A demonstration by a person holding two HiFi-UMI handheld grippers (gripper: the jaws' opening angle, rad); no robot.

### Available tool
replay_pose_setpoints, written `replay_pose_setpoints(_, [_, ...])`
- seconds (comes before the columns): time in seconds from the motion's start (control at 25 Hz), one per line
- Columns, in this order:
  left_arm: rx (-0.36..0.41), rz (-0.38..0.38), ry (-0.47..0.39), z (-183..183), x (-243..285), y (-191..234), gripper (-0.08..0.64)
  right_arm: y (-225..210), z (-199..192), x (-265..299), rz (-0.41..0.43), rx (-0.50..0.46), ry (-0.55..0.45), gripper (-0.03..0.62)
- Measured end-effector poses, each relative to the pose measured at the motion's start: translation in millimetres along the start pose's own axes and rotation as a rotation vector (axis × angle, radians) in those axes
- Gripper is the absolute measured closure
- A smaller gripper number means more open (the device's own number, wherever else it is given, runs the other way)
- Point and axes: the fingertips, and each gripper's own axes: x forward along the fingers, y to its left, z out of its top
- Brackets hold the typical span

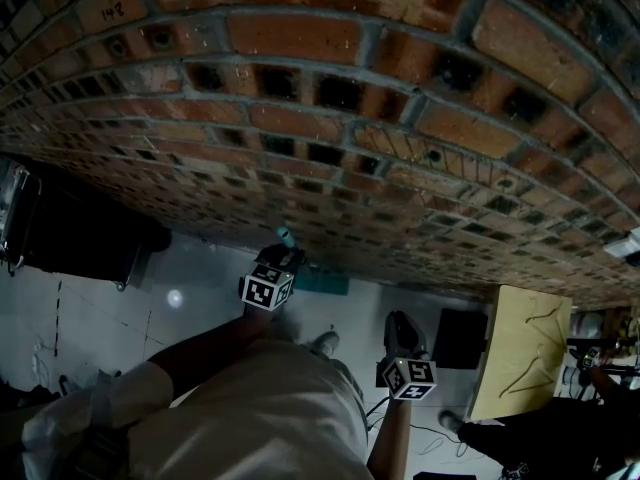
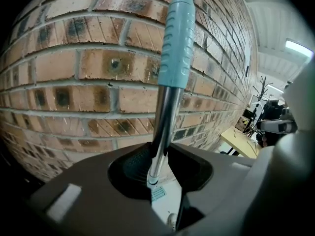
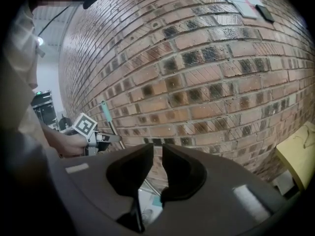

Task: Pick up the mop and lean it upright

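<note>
The mop has a teal grip [image 2: 177,38] on a shiny metal shaft [image 2: 165,127] and stands nearly upright, close to the brick wall [image 2: 74,68]. My left gripper [image 2: 160,154] is shut on the shaft just below the grip. In the head view the left gripper [image 1: 283,263] holds the mop with its grip end [image 1: 285,236] towards the wall, and the teal mop head [image 1: 322,281] lies on the floor at the wall's foot. My right gripper [image 3: 156,149] hangs to the right of the mop, its jaws a narrow gap apart with nothing between them. It also shows low in the head view [image 1: 400,328].
The brick wall [image 1: 330,98] fills the space ahead. A yellow table [image 1: 520,358] stands at the right with a dark box [image 1: 460,338] beside it. A black cart [image 1: 70,233] stands at the left. Cables lie on the pale floor [image 1: 200,298].
</note>
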Motion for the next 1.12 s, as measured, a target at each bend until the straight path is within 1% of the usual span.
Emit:
replay_pose_setpoints(0.08, [0.007,-0.002,0.001,-0.9,3.4,0.5,0.439,-0.7,1.9,-0.2,-0.001,-0.004,-0.004,0.54])
replay_pose_setpoints(0.28, [0.018,-0.014,0.03,-17.4,11.1,-0.3,0.439,2.4,-1.6,-4.2,-0.004,-0.001,0.0,0.541])
replay_pose_setpoints(0.52, [0.028,-0.017,0.035,-20.2,16.3,-0.6,0.439,4.0,-4.7,-8.0,-0.007,-0.004,0.001,0.541])
replay_pose_setpoints(0.72, [0.027,-0.016,0.07,-34.7,23.3,2.4,0.439,5.7,-5.2,-10.6,-0.008,0.005,-0.004,0.541])
replay_pose_setpoints(0.84, [0.039,-0.019,0.08,-38.9,26.5,3.0,0.439,5.1,-7.3,-11.5,-0.017,0.002,0.002,0.541])
replay_pose_setpoints(0.96, [0.052,-0.022,0.076,-35.5,28.4,2.3,0.439,6.8,-7.4,-10.8,-0.012,0.009,-0.002,0.541])
replay_pose_setpoints(1.12, [0.07,-0.029,0.103,-46.8,36.3,3.1,0.439,7.6,-9.8,-10.4,-0.011,0.019,-0.004,0.54])
